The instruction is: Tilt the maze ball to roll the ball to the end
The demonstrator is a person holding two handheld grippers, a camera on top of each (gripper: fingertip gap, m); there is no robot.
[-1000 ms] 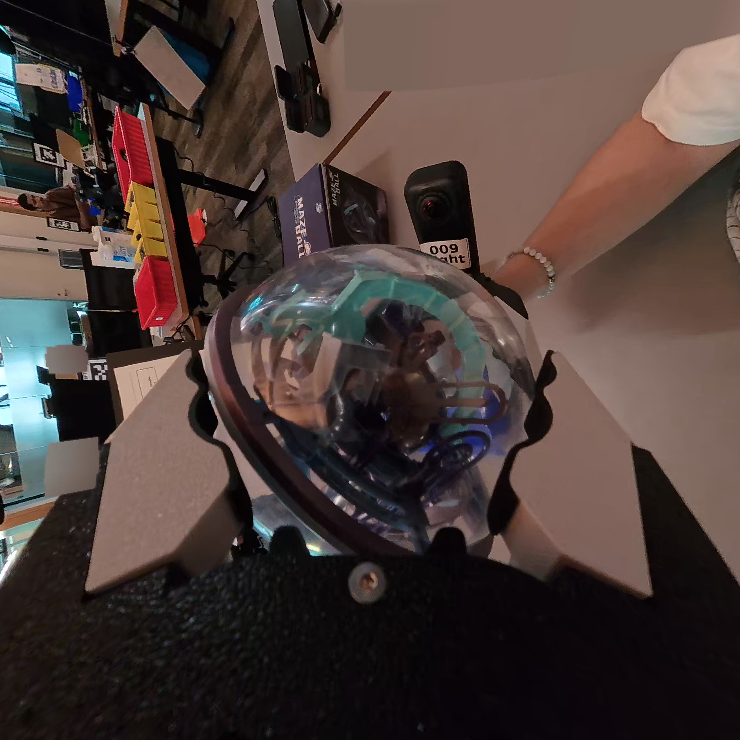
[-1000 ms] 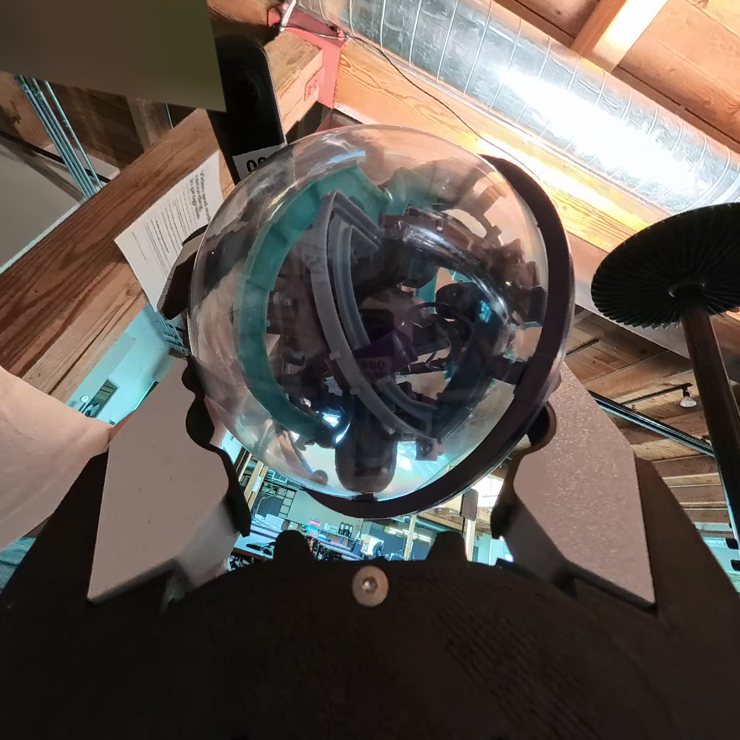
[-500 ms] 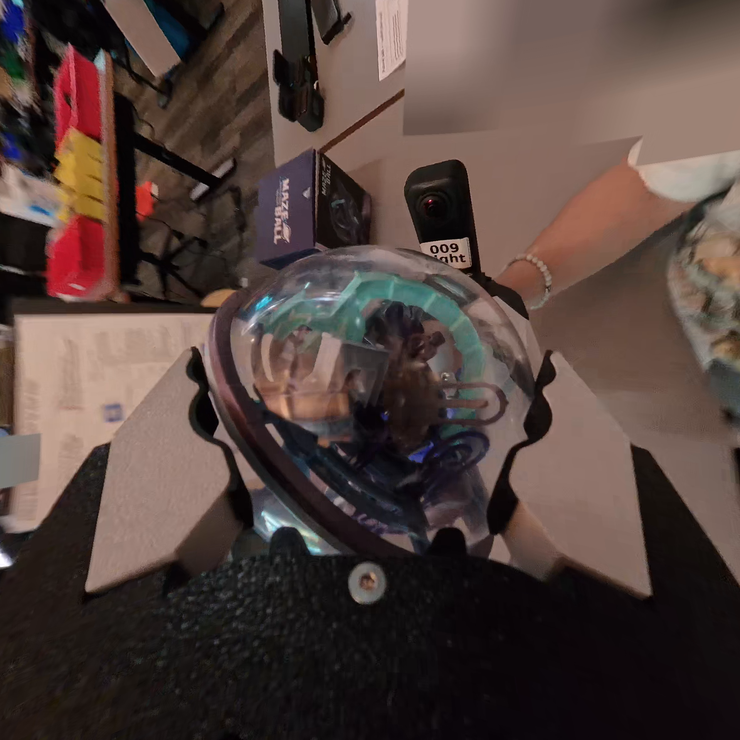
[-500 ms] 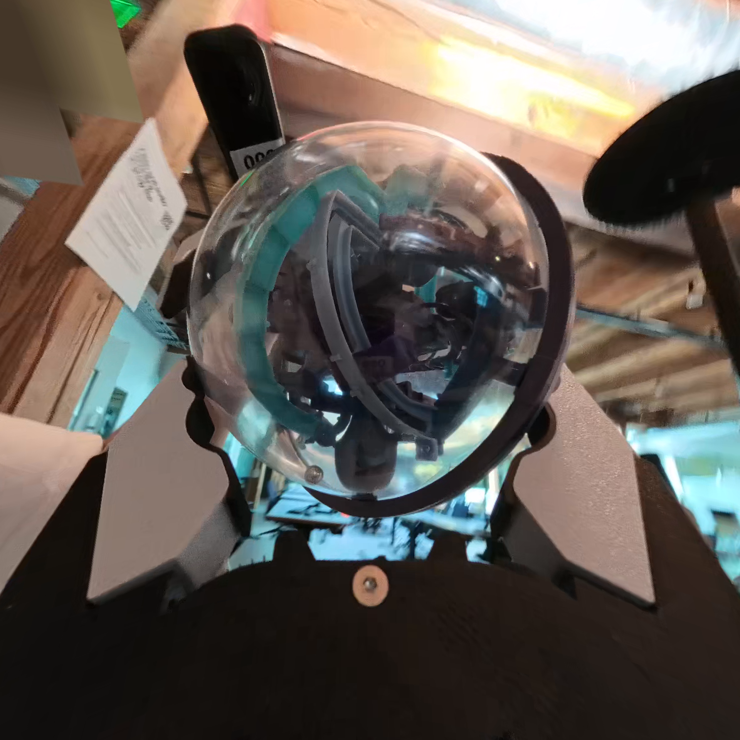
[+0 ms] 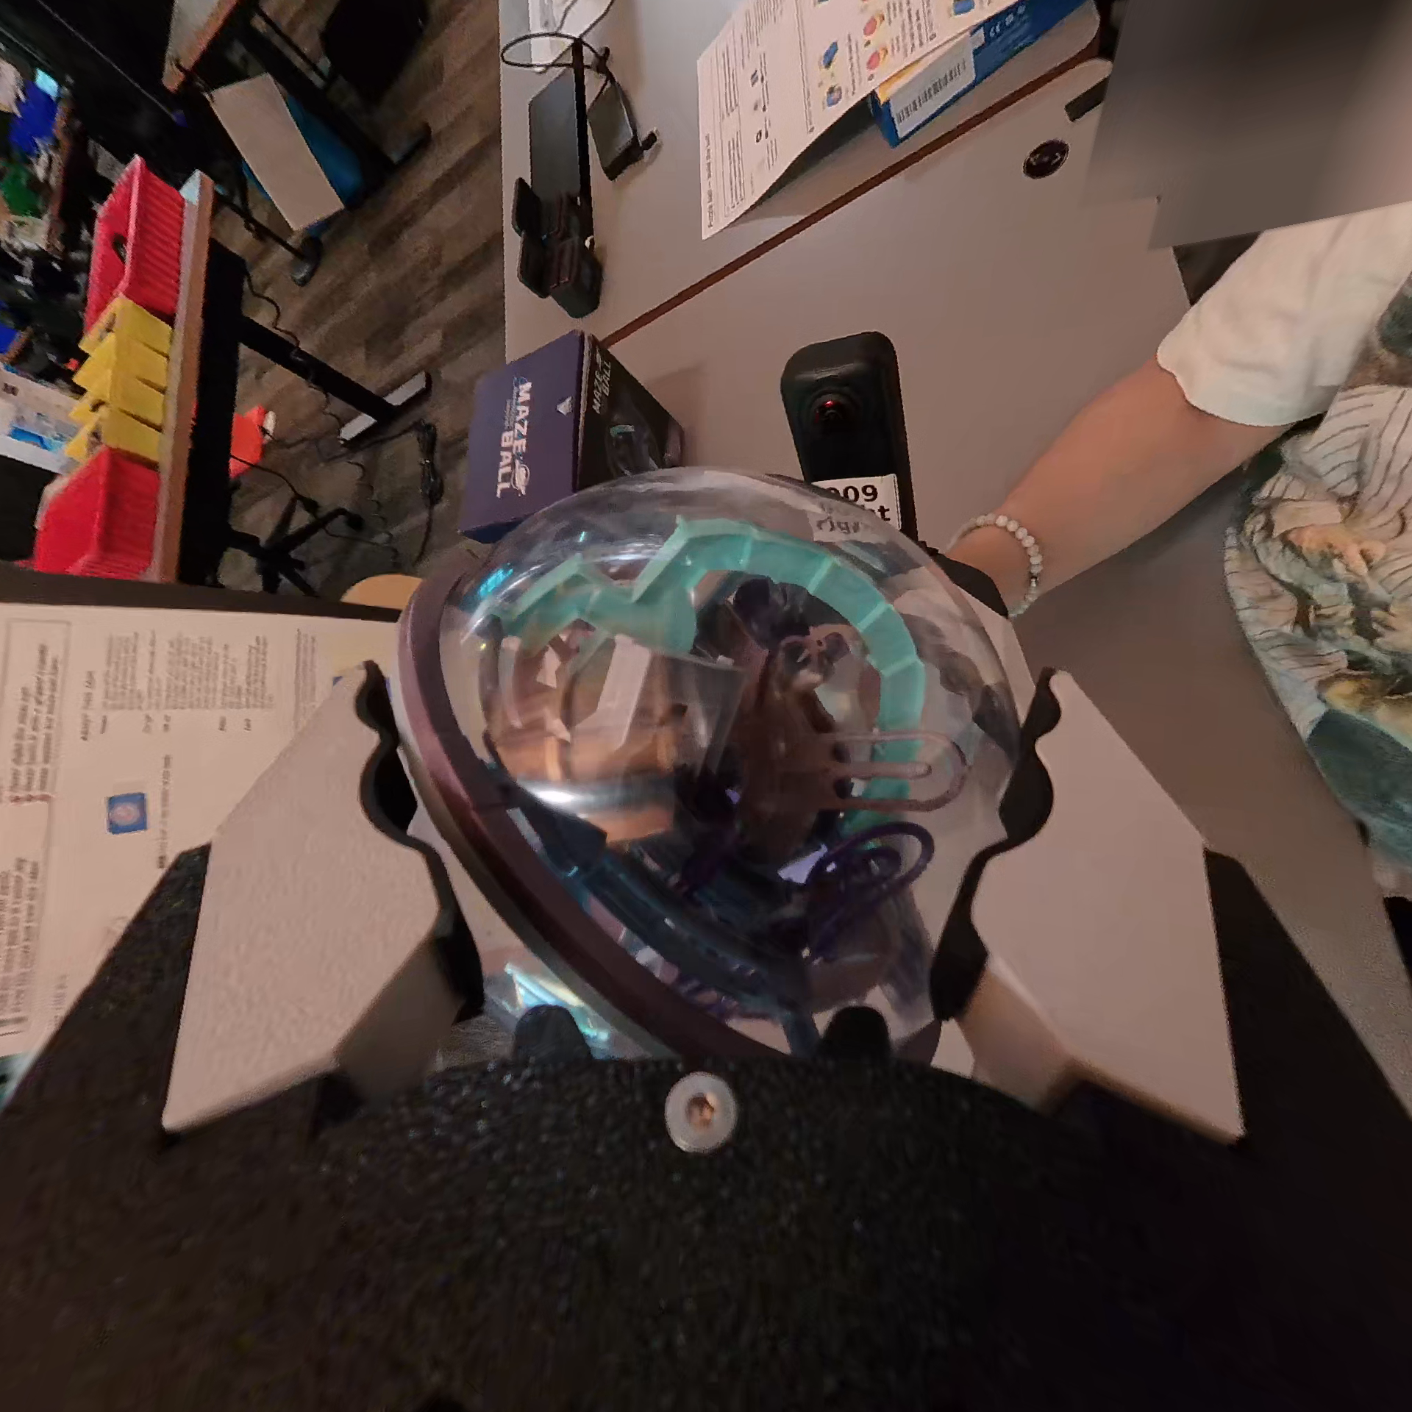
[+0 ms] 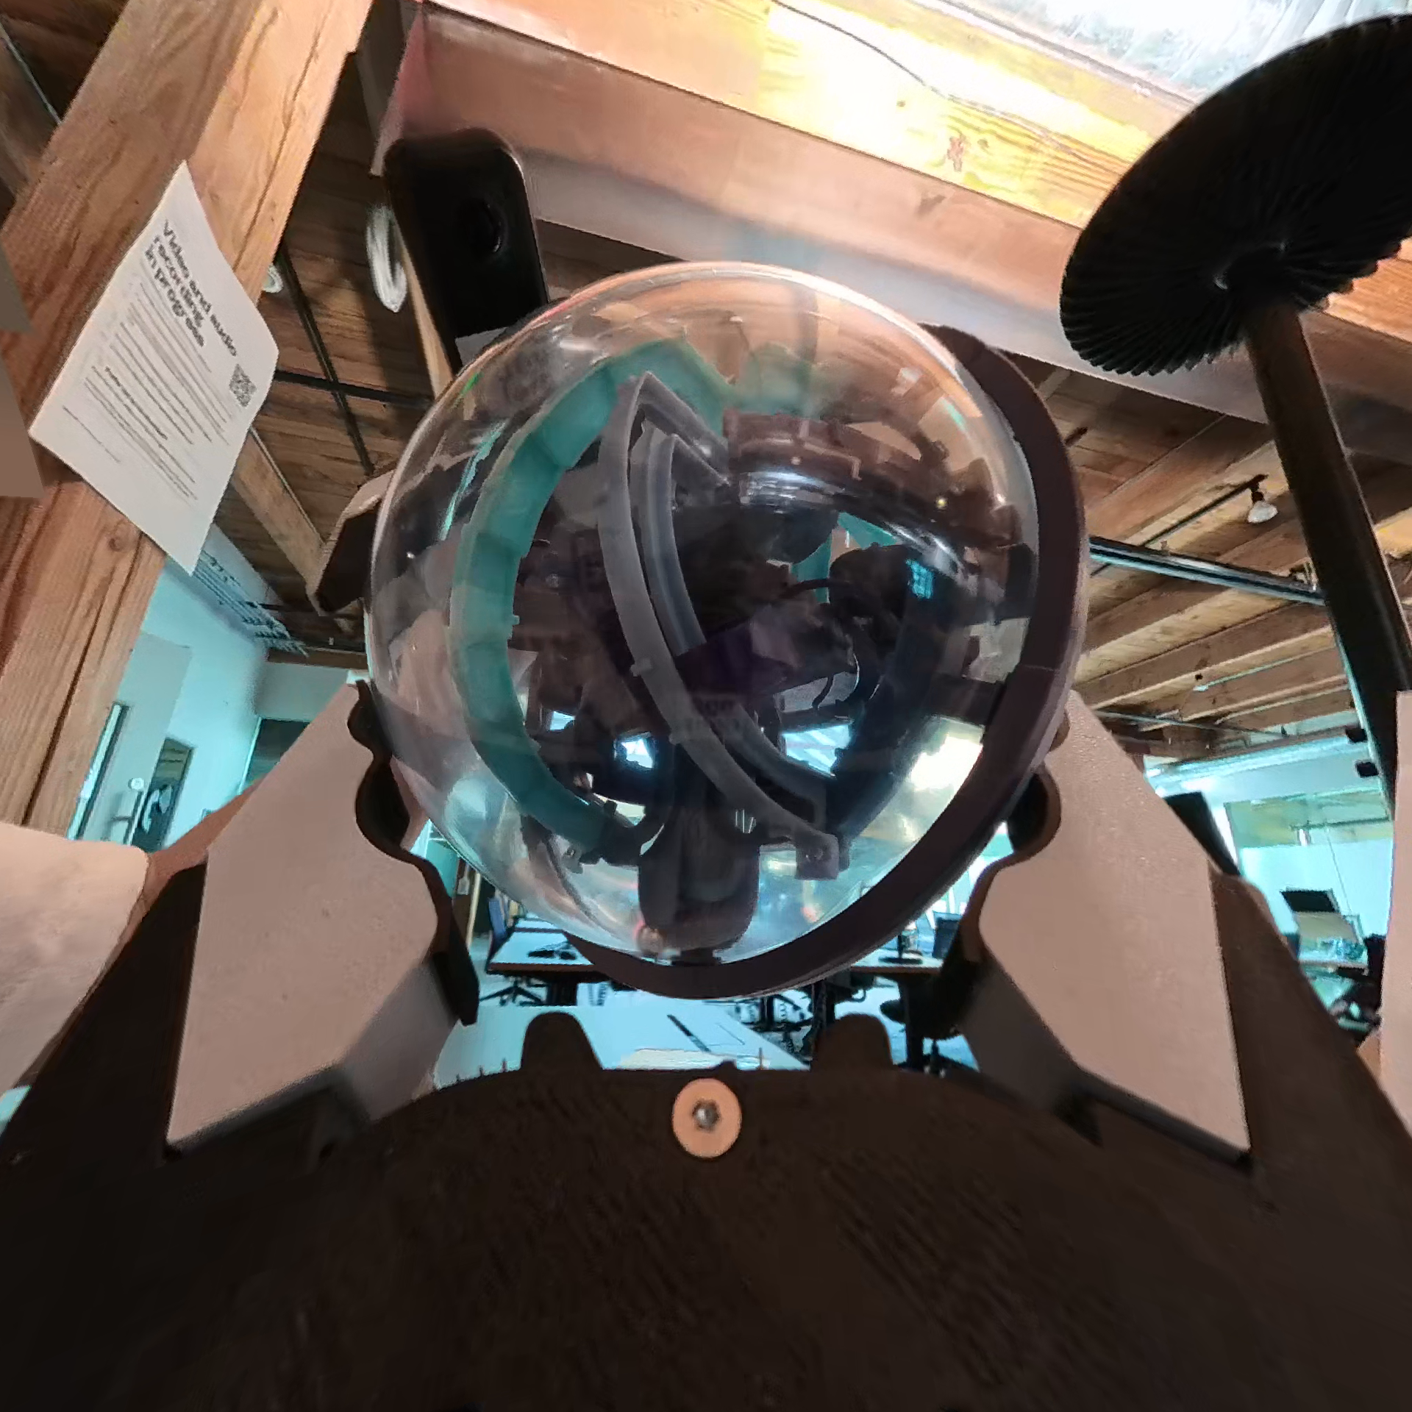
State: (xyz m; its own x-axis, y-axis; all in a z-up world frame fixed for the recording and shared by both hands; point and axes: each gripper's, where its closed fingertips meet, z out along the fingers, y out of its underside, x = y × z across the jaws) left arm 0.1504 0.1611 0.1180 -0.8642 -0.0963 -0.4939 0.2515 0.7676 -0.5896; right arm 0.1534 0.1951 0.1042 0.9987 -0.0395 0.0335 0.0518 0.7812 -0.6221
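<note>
Left wrist view. The left gripper is clamped on the maze ball: its 2 grey fingers press the clear sphere from either side, and the sphere's dark equatorial band runs diagonally from upper left to lower right. Inside, a teal track arches over brown and purple tracks. The small ball inside cannot be made out here. Just behind the sphere stands the black camera of the other gripper, beside a person's forearm with a bead bracelet. Farther off on the grey table lies the dark blue box; a printed sheet lies at left, and red and yellow bins stand beyond it.

Right wrist view. The right gripper likewise grips the maze ball between its 2 fingers, held aloft and seen from below. Behind are a black camera, a paper notice on a wooden beam, and a black ribbed disc on a pole.
</note>
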